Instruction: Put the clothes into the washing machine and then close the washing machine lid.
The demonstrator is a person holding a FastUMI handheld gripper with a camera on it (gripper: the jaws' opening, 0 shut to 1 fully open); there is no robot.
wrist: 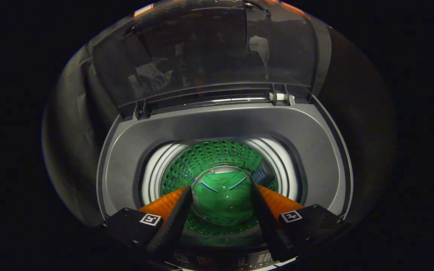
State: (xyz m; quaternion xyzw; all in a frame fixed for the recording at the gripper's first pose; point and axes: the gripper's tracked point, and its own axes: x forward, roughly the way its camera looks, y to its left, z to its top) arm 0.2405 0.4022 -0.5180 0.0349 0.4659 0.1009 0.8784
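A green shirt with a striped collar lies at the bottom of the washing machine drum, whose perforated wall reflects green. My gripper hangs open above the drum mouth, and the shirt shows far below in the gap between the fingers, which hold nothing. The machine's grey top deck surrounds the opening. Its dark see-through lid stands raised beyond the opening, hinged at the back.
A white ring lines the drum opening. A small white hinge piece sits at the lid's base on the right. The control panel lies just under the fingers at the machine's front. Dark cloth wall stands to the left.
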